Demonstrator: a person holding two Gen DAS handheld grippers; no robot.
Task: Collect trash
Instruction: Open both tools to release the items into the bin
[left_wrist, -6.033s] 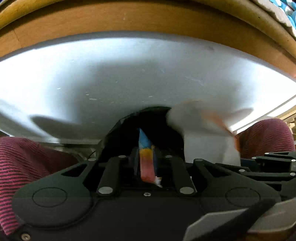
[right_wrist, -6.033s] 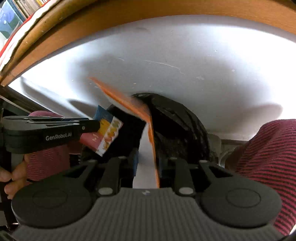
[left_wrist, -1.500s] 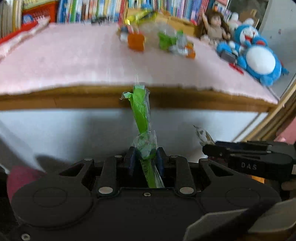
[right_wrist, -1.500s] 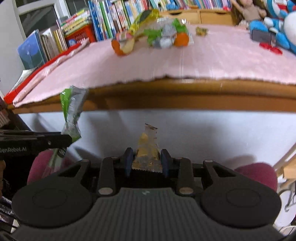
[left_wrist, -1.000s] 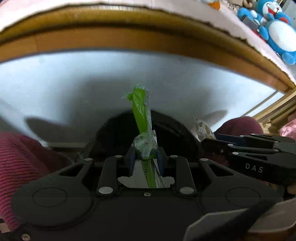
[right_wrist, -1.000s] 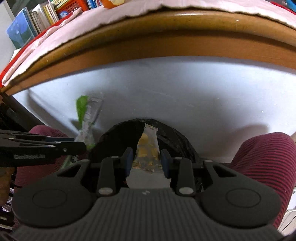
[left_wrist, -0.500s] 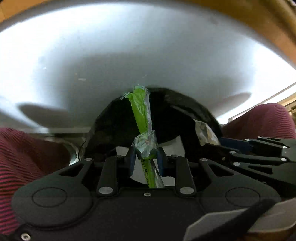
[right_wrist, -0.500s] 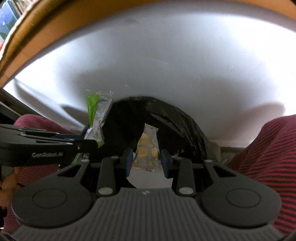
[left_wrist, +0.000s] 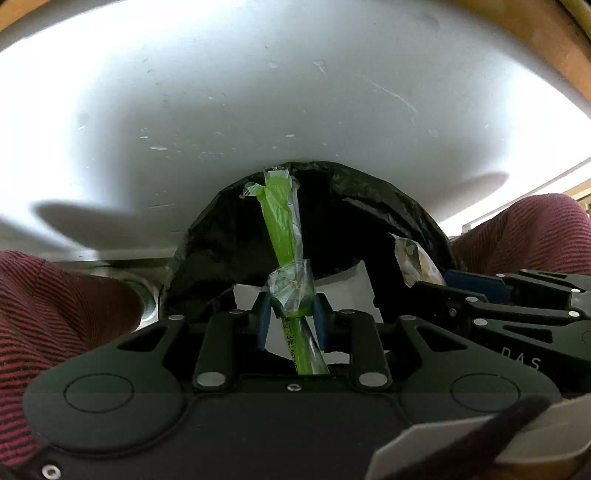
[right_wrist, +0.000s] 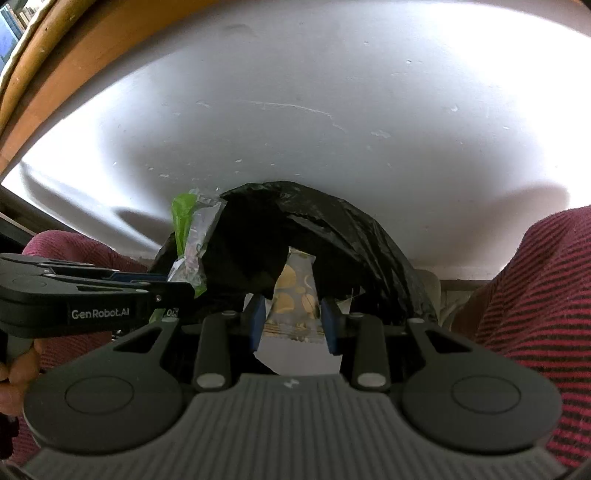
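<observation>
The green wrapper (left_wrist: 282, 229) is pinched between the blue-padded fingers (left_wrist: 263, 318) of the left gripper (left_wrist: 291, 314), which are drawn in close on its crumpled clear middle, its green end sticking out past the fingertips. The yellow-patterned wrapper (right_wrist: 295, 295) sits flat between the fingers (right_wrist: 255, 325) of the right gripper (right_wrist: 293, 325), closed on its two edges and a little wider apart. Just beyond both pairs of fingertips gapes the mouth of a black bin bag (right_wrist: 354, 236), and white paper (left_wrist: 354, 284) lies inside it. The two grippers are side by side, nearly touching. Red striped trouser legs (right_wrist: 543, 295) flank the bag. Past the bag rises a white panel (left_wrist: 258, 92), with a wooden edge (right_wrist: 55, 74) above.
</observation>
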